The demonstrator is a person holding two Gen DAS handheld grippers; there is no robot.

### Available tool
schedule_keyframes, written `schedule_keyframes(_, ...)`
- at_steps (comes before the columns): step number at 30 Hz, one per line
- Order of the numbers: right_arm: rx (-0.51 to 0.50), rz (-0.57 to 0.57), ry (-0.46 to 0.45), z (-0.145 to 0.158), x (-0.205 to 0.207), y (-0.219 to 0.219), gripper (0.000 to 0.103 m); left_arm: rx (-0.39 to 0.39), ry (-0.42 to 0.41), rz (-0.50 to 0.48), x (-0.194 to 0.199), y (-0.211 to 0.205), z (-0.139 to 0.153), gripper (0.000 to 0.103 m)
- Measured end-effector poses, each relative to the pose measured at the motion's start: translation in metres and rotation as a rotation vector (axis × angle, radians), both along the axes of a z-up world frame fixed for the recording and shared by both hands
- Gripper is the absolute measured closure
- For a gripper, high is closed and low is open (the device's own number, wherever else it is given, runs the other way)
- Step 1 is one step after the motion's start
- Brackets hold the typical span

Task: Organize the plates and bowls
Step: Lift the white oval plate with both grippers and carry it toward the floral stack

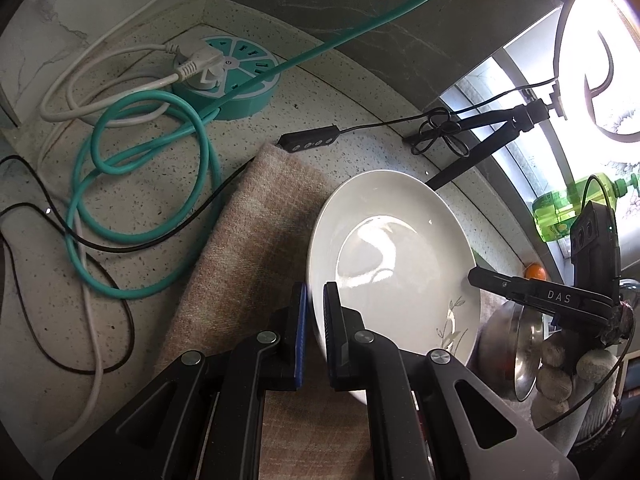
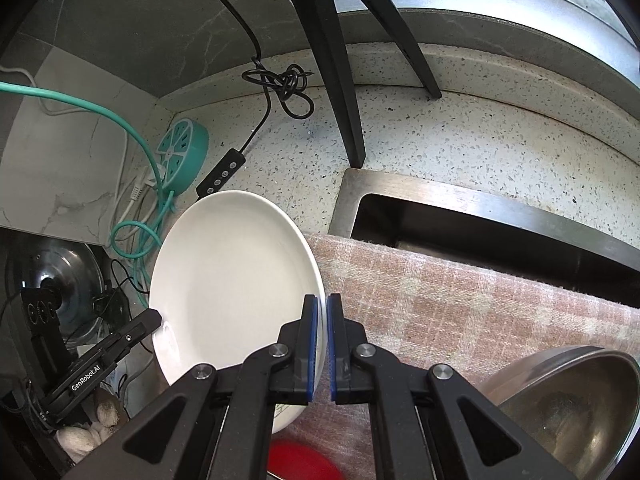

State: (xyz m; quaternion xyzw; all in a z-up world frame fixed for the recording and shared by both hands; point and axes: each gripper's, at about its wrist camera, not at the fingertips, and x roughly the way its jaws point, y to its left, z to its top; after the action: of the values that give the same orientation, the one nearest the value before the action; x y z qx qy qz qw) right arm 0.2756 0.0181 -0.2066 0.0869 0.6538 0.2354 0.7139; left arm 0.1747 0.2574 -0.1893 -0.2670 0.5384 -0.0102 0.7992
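Note:
A white plate (image 1: 392,248) with a grey leaf print is held tilted above a pink checked cloth (image 1: 248,240). My left gripper (image 1: 315,292) is shut on its near rim, the blue pads pinching the edge. In the same view my right gripper (image 1: 476,277) clamps the opposite rim. The right wrist view shows the plate (image 2: 232,280) with my right gripper (image 2: 322,300) shut on its right edge and the left gripper (image 2: 155,317) on its left edge. A steel bowl (image 2: 572,400) lies on the cloth at lower right.
A teal round power strip (image 1: 236,76) with teal and white cables sits in the counter's back corner. Black tripod legs (image 2: 340,92) stand behind the sink (image 2: 480,220). A red object (image 2: 296,460) lies under the plate's near edge. A green bottle (image 1: 568,208) stands by the window.

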Motion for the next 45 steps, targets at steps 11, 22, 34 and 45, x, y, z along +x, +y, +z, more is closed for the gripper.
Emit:
schedule_keyframes(11,0.028,0.006,-0.024,0.02,-0.01,0.006,0.098,0.008,-0.029,0.015,-0.013,0.009,0.016,0.097)
schedule_keyframes(22,0.055,0.01,-0.033,0.038,-0.027,0.017,0.098,0.021,-0.06,0.029,-0.031,0.022,0.033,0.097)
schedule_keyframes(34,0.077,-0.003,-0.049,0.06,-0.055,0.018,0.098,0.024,-0.094,0.018,-0.055,0.028,0.052,0.097)
schedule_keyframes(45,0.09,-0.045,-0.057,0.076,-0.085,0.002,0.098,0.025,-0.12,-0.025,-0.076,0.019,0.067,0.097)
